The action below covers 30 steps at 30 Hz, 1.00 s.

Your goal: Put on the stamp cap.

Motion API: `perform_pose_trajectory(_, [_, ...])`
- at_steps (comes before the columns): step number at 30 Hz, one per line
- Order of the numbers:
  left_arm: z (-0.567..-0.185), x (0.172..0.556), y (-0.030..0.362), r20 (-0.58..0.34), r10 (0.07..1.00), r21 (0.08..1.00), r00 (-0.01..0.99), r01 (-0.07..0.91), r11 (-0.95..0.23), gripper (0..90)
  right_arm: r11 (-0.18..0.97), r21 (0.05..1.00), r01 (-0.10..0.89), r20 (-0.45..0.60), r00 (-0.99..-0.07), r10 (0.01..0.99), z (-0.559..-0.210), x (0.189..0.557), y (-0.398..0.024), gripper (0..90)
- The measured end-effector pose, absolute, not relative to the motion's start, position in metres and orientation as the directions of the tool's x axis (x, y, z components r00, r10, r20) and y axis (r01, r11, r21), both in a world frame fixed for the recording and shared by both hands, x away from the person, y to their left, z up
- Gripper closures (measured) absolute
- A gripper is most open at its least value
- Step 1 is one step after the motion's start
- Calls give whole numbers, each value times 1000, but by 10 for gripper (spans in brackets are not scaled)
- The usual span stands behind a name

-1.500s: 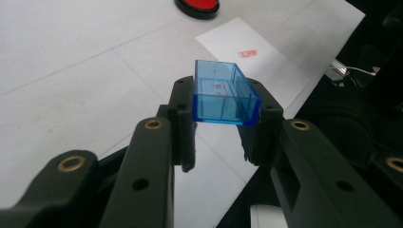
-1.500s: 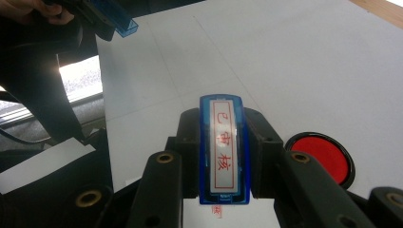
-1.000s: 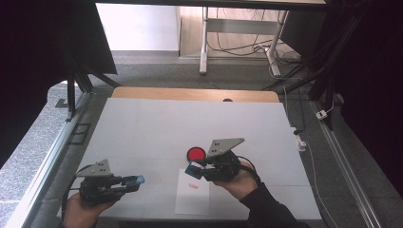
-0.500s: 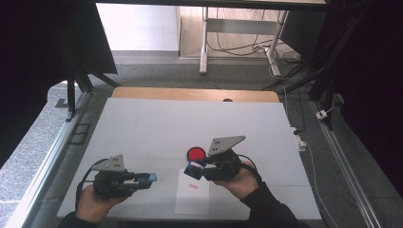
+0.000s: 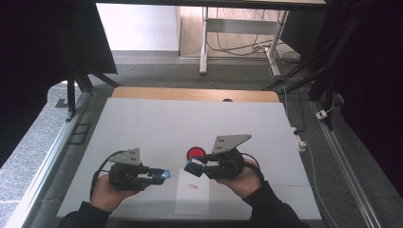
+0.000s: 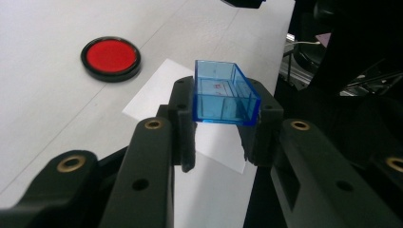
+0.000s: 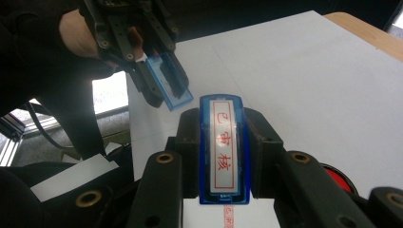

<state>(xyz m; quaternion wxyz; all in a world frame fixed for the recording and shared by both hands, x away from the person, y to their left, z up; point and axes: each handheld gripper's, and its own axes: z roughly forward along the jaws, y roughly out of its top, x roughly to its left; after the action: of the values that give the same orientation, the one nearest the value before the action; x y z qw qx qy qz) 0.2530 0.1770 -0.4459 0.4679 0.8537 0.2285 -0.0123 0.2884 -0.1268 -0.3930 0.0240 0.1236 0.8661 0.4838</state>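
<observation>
The blue stamp (image 7: 223,149) sits clamped between the right gripper (image 5: 196,167) jaws, its label with red characters facing up in the right gripper view, held just above the white sheet of paper (image 5: 192,197). Across from it, the clear blue cap (image 6: 223,92) is pinched in the left gripper (image 5: 164,175), open side up, and you can see red print faintly through its floor. In the high view the two blue pieces point at each other, near but apart, over the paper's near half. A red stamped mark (image 5: 192,185) shows on the sheet between them.

Just beyond the right gripper lies the round red ink pad (image 5: 195,153), black-rimmed, flat on the white table top (image 5: 190,123). A strip of bare wood (image 5: 142,93) runs along the far edge. Beyond that there's grey carpet, a desk leg (image 5: 203,42) and loose cables on the floor, with dark curtains on both sides.

Both hands come in from the bottom, sleeves dark and cut off by the frame edge. In the right gripper view the ink pad is mostly hidden behind the jaw. The stamp's underside can't be seen, and the mark on the paper is too small to read from above.
</observation>
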Motion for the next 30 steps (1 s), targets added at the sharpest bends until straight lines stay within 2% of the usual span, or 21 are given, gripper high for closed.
perform_pose_trajectory(30, [-447, 288, 127, -245, 123, 824, 962, 273, -496, 689, 464, 872, 155, 84, -982, 169, -379, 282, -129, 708])
